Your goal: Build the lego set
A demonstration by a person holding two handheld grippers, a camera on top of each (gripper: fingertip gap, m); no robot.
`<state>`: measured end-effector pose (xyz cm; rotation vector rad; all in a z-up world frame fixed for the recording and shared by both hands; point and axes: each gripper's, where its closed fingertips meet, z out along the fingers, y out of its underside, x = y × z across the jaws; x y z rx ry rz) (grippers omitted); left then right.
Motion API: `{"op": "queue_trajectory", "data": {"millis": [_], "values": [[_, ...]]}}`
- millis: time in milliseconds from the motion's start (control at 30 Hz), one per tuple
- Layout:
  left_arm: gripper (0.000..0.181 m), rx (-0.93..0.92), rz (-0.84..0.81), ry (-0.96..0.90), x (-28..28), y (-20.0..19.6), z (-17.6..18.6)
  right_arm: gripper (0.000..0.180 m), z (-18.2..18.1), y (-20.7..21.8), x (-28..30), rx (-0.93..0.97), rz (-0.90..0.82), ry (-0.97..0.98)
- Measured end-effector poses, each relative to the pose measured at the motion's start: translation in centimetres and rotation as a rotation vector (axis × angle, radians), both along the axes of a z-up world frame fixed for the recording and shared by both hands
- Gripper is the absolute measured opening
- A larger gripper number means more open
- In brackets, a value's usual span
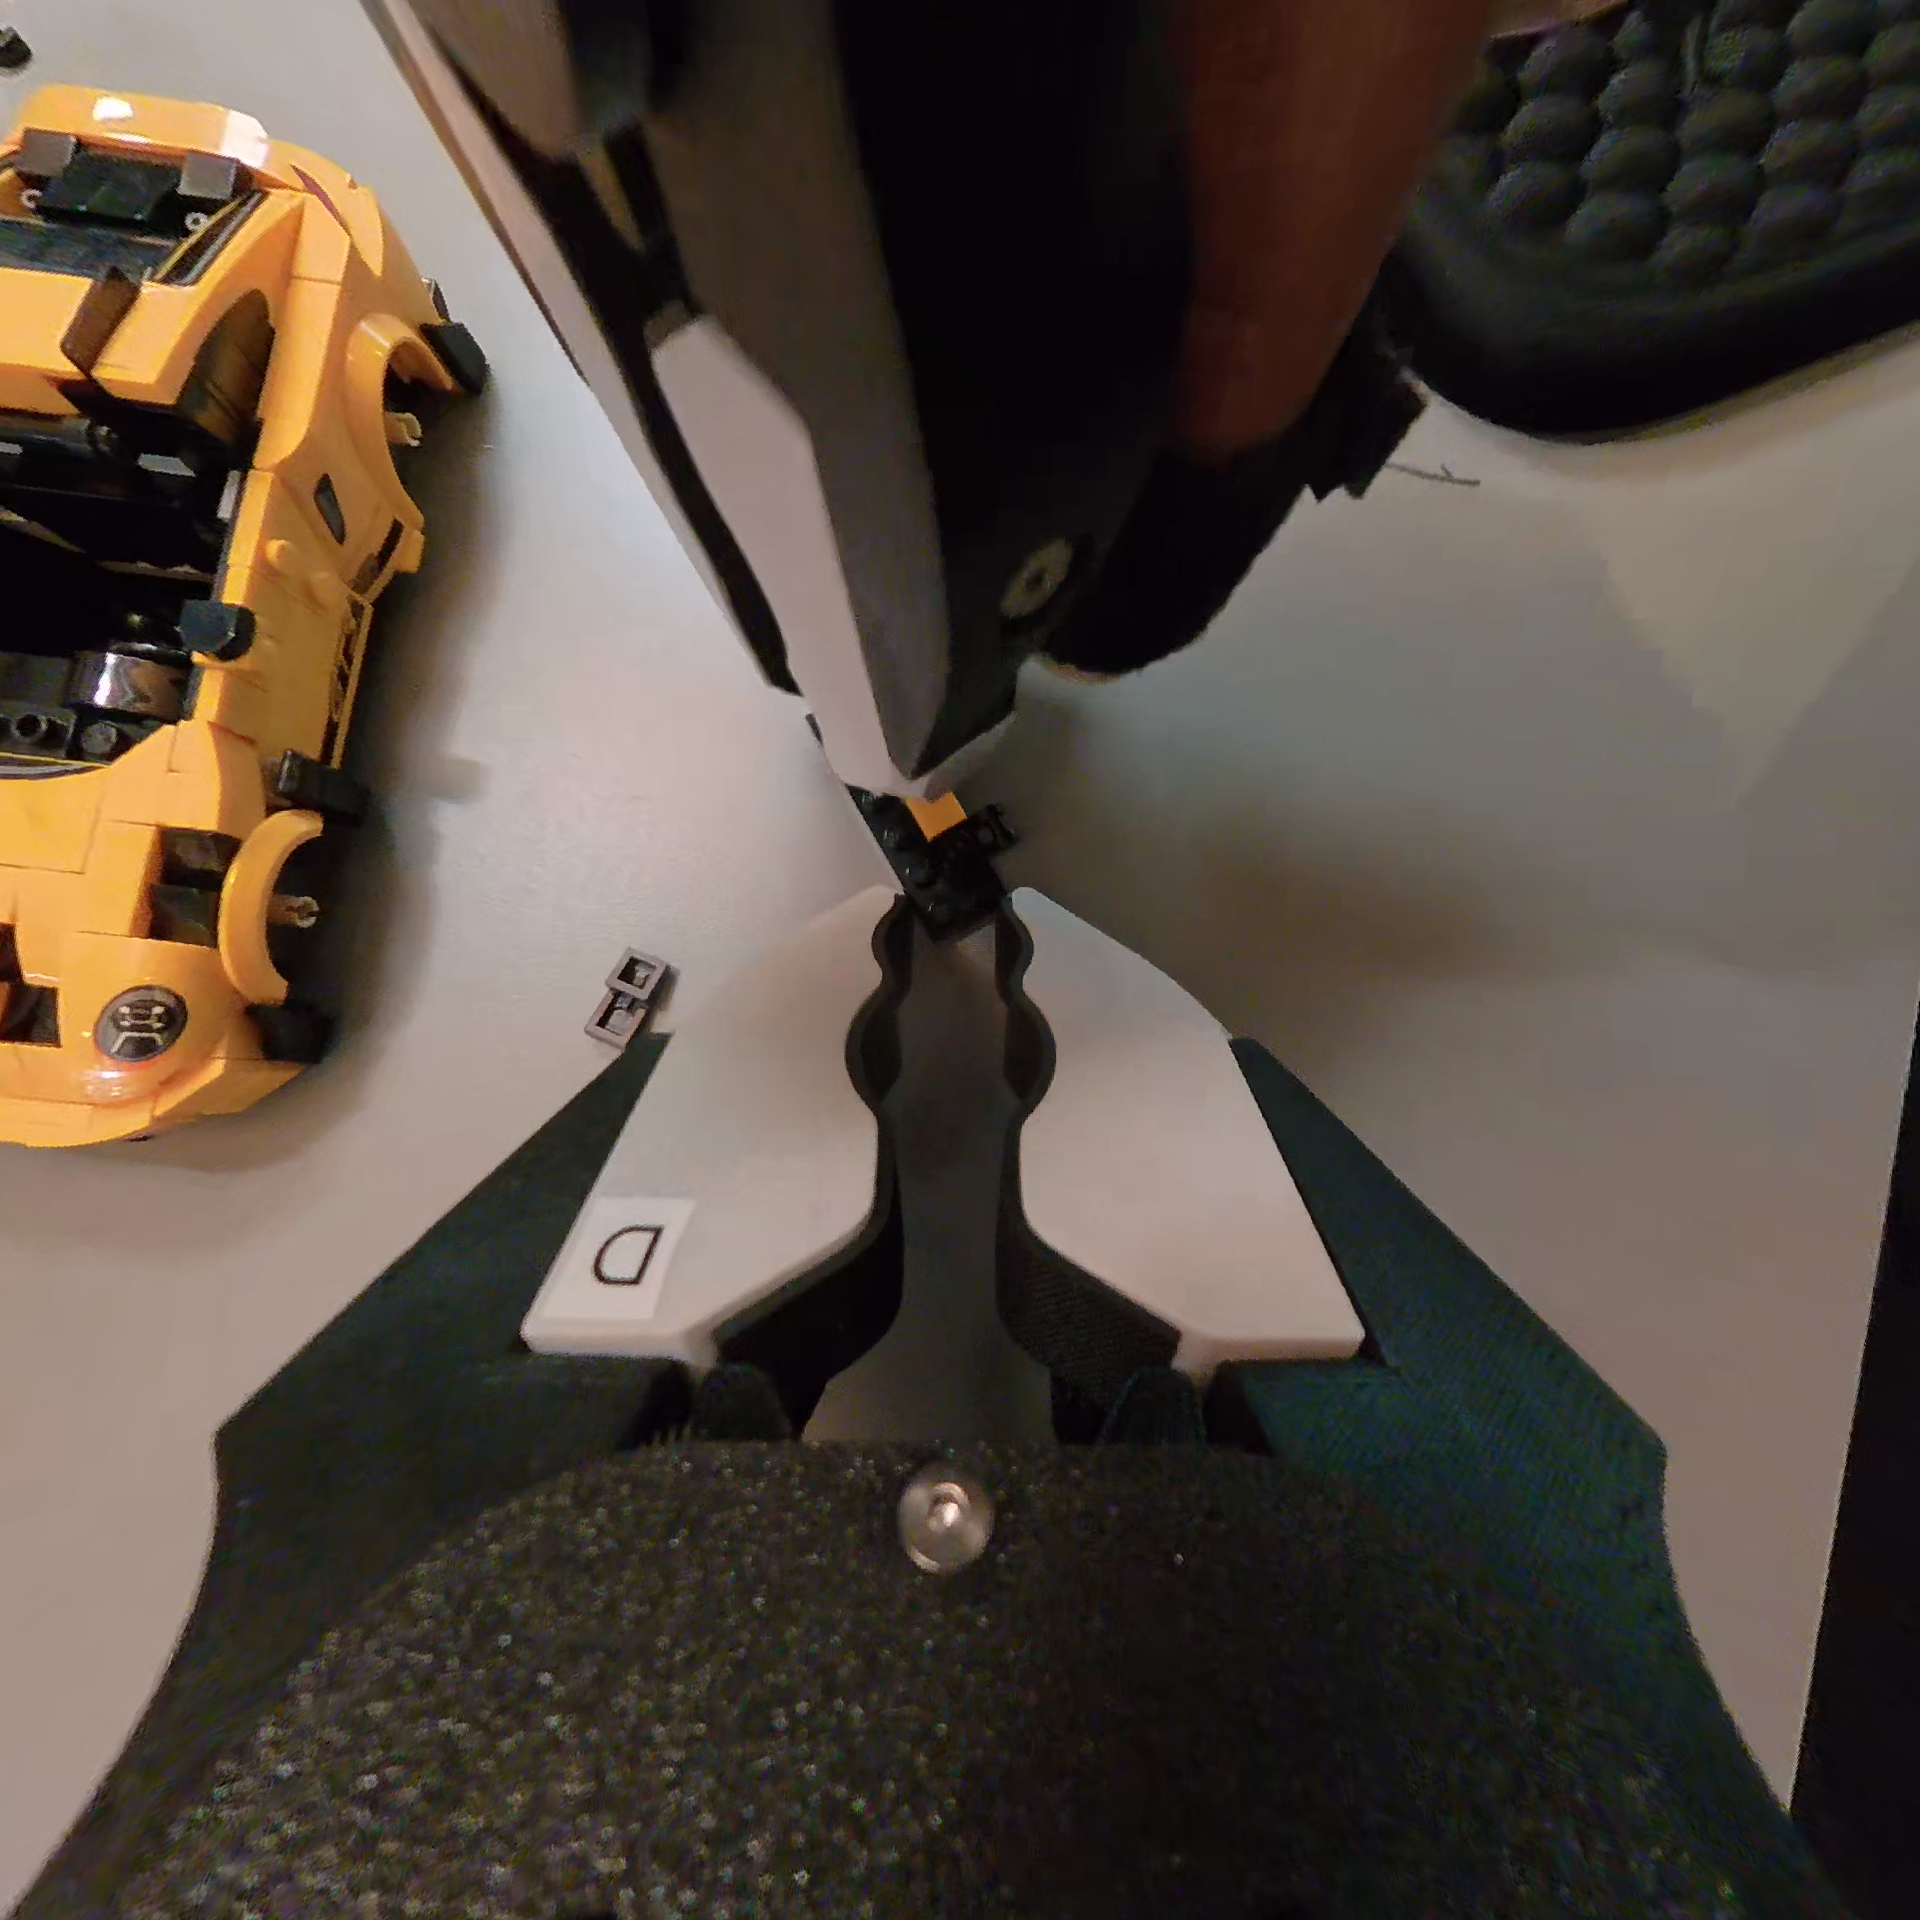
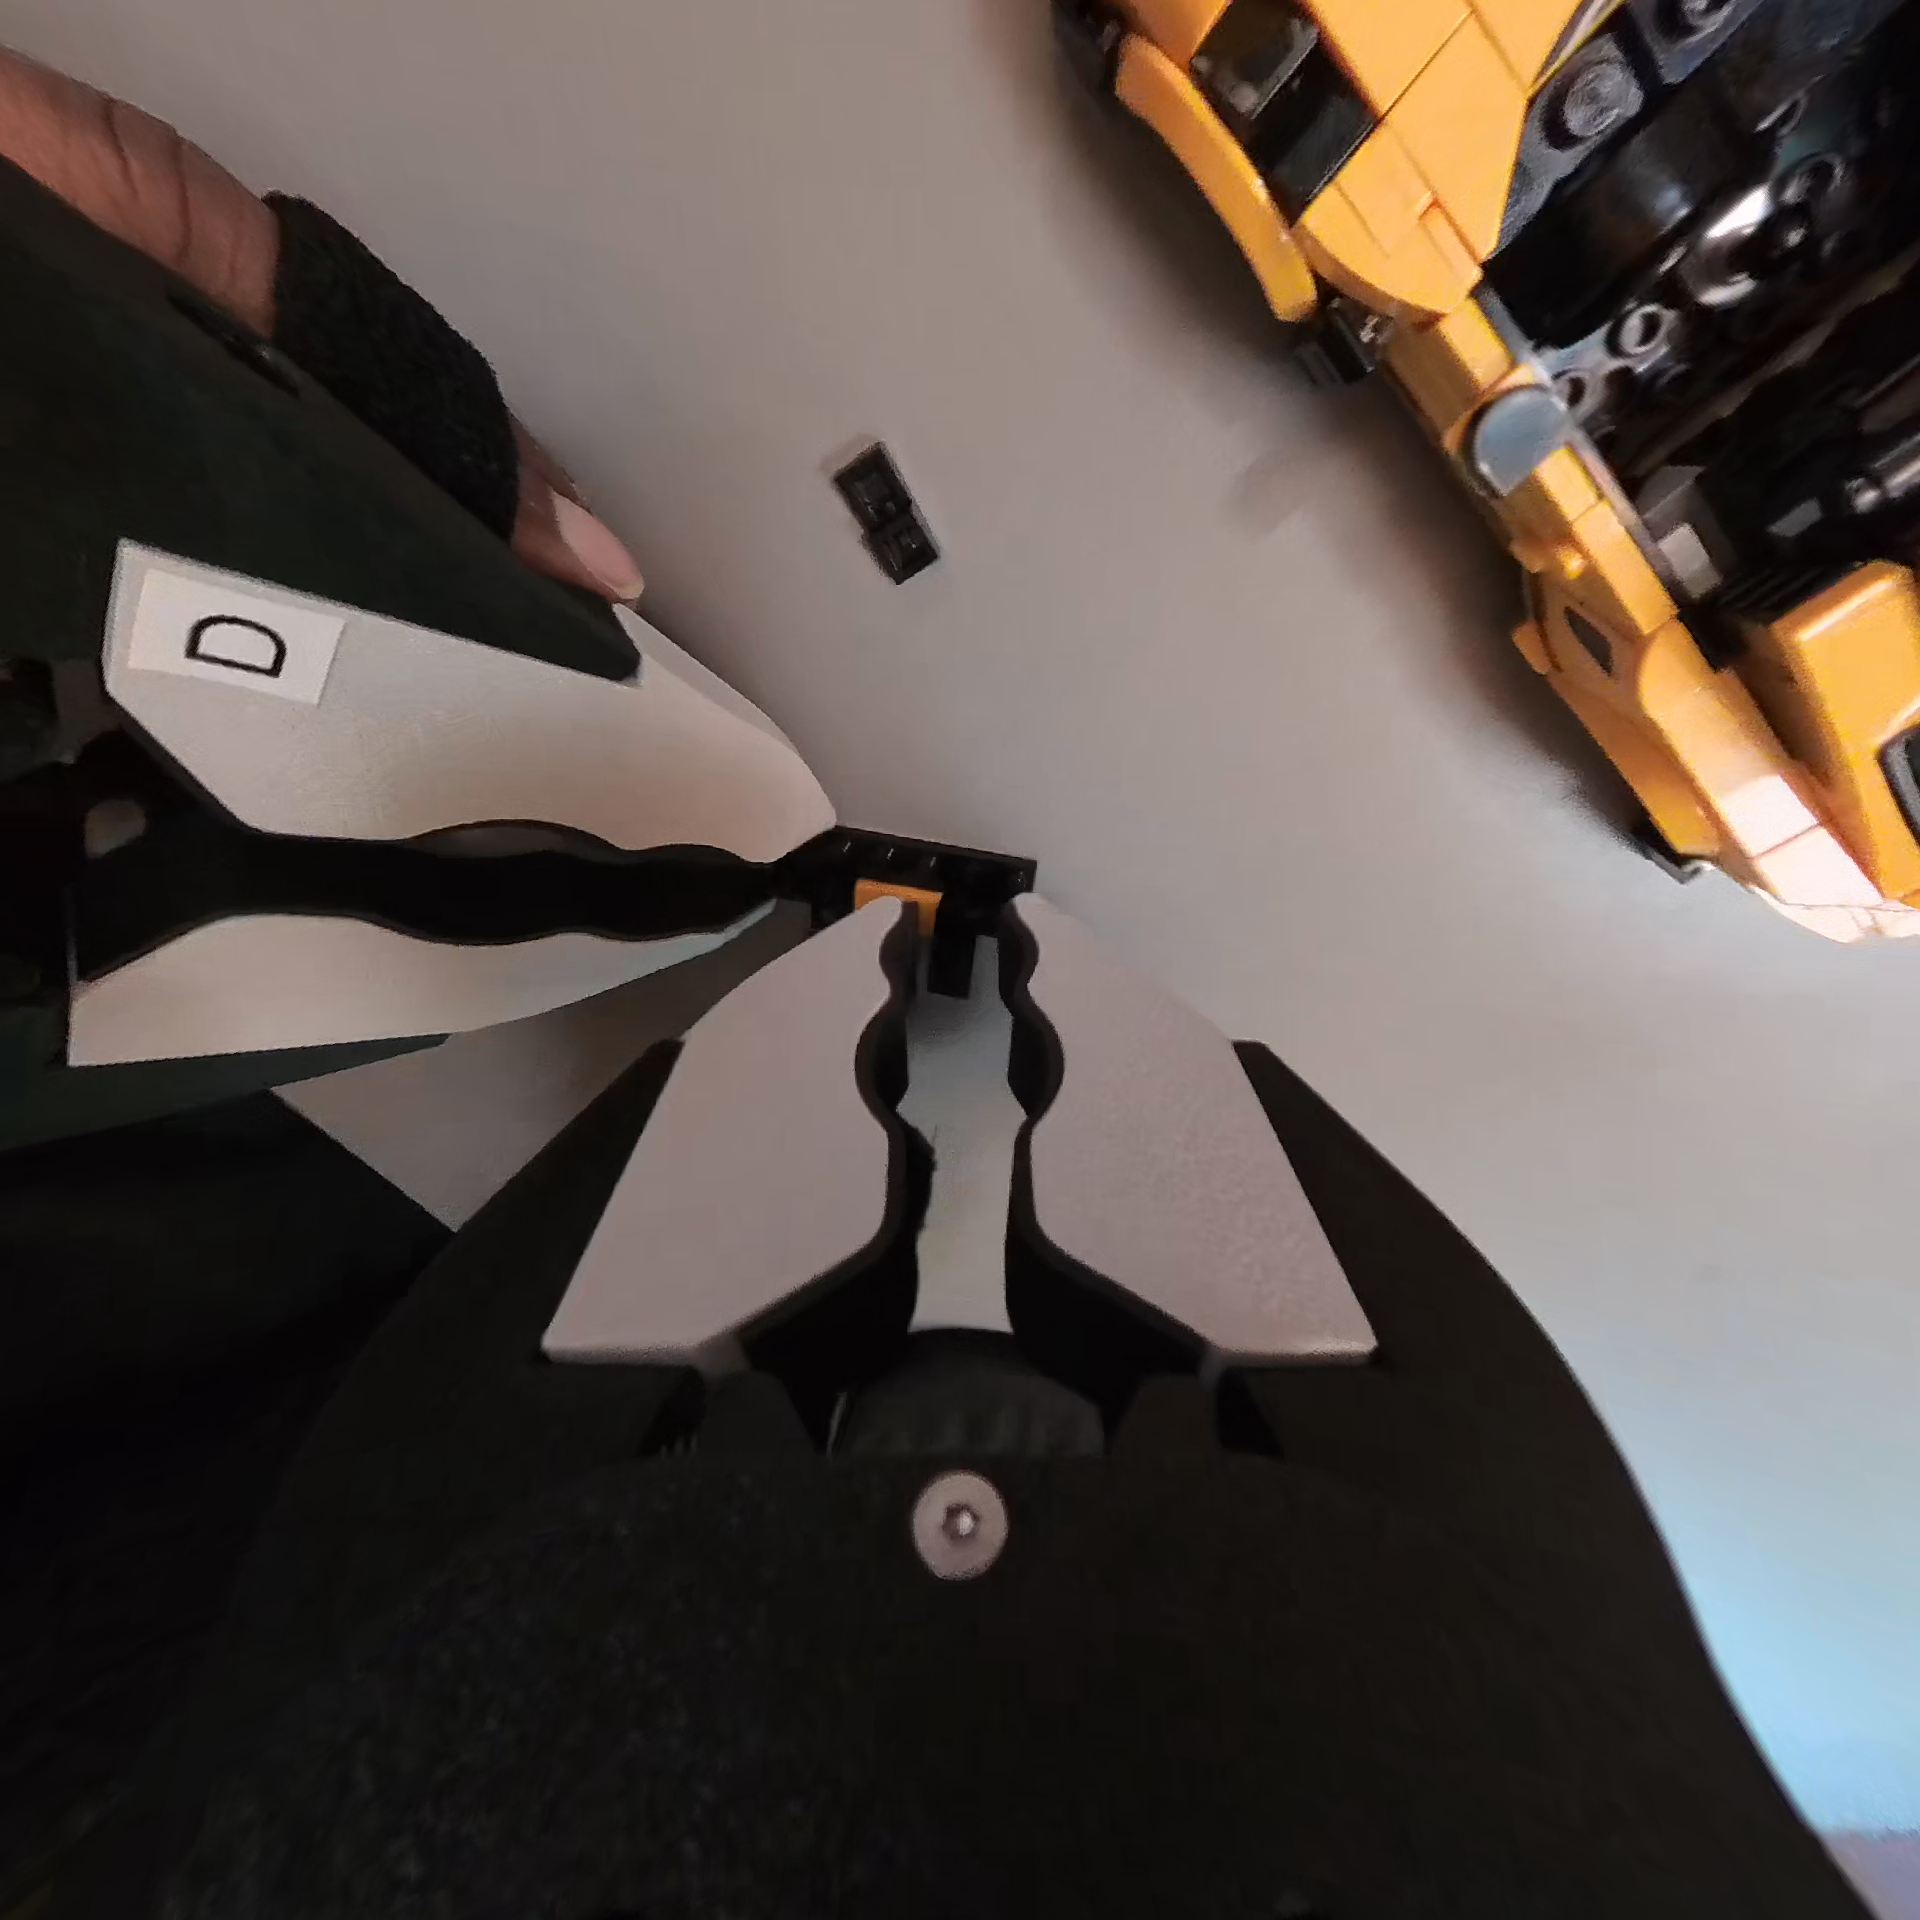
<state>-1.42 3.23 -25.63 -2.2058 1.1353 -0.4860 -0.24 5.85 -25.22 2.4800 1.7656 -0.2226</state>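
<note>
My left gripper [image 1: 956,904] is shut on one end of a small black lego plate [image 1: 948,873], held above the white table [image 1: 1455,831]. My right gripper [image 1: 930,774] comes in from above and is shut on a small orange-and-black piece [image 1: 932,816] pressed against that plate. In the right wrist view, my right gripper [image 2: 956,914] grips the orange-and-black piece [image 2: 914,914] under the black plate [image 2: 935,864], and the left gripper [image 2: 800,862] holds the plate from the left. The yellow lego car [image 1: 156,623] lies on the table at the left; it also shows in the right wrist view [image 2: 1558,416].
Two small dark grey lego pieces [image 1: 629,997] lie joined on the table between the car and my grippers; they also show in the right wrist view [image 2: 888,509]. A black bumpy cushion [image 1: 1714,208] sits at the far right. The table's edge [image 1: 1860,1455] runs down the right. A hand [image 2: 156,187] holds the left gripper. My left and right fingertips are right by each other.
</note>
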Motion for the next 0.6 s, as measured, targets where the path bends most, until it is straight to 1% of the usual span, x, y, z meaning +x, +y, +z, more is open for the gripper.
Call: {"op": "queue_trajectory", "data": {"millis": [67,233,433,500,600], "values": [[0.015,-0.001,0.001,0.0,0.0,0.0,0.0,0.014,0.4,0.1,-0.2,-0.021,-0.025,0.043],[0.015,-0.004,0.0,-0.002,0.0,0.0,0.0,0.014,1.6,0.8,0.1,0.023,-0.038,0.138],[0.015,-0.005,-0.001,-0.002,0.0,0.0,0.0,0.013,0.9,0.1,0.5,0.15,0.027,0.216],[0.015,-0.005,0.0,-0.003,0.0,0.0,0.0,0.013,1.0,-0.1,0.1,0.159,0.017,0.247],[0.015,-0.001,-0.001,0.001,0.0,0.0,0.0,0.012,0.6,0.2,0.2,0.183,0.009,0.235]]}}
